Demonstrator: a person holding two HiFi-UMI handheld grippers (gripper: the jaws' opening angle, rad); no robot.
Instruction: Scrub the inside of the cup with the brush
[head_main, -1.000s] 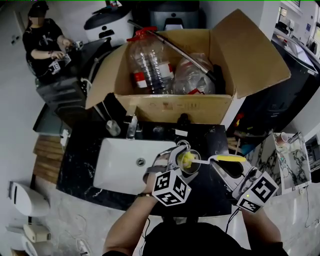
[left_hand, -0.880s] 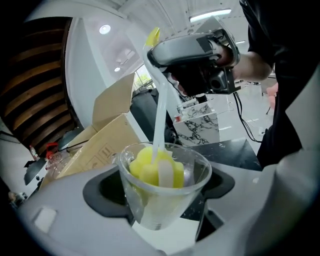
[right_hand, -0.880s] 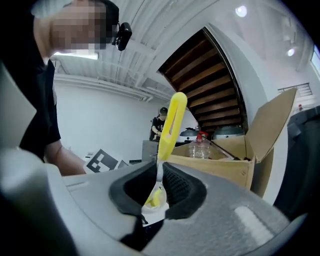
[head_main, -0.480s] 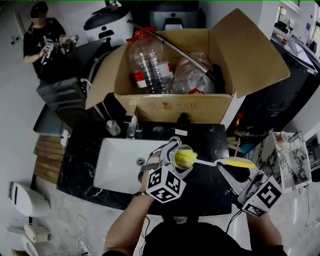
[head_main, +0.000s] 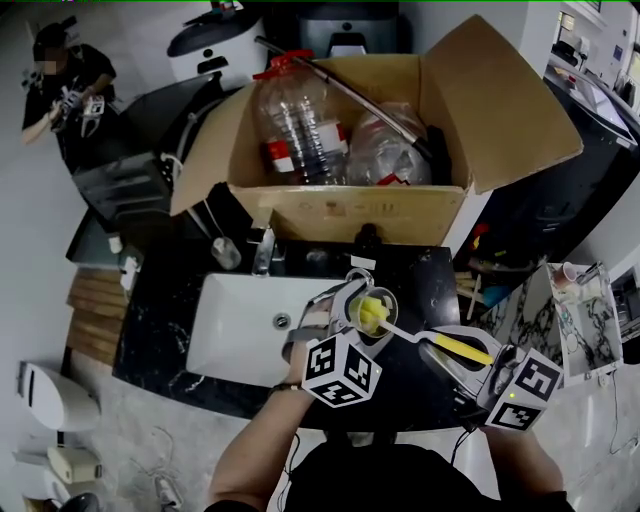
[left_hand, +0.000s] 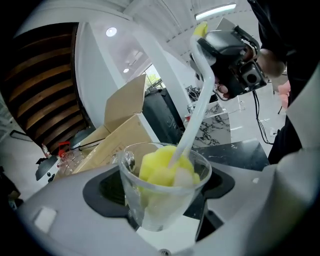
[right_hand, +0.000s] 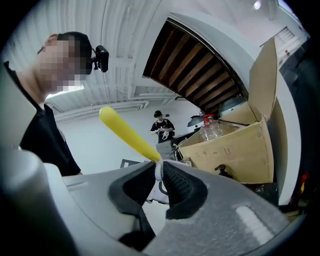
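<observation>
Within the left gripper (left_hand: 162, 189) — cup (left_hand: 150, 215), brush (left_hand: 162, 170) inside

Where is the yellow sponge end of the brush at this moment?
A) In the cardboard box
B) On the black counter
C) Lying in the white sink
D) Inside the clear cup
D: the left gripper view shows the yellow sponge end of the brush down inside the clear cup, which the left tool grips, while the right tool pinches the brush's handle.
</observation>
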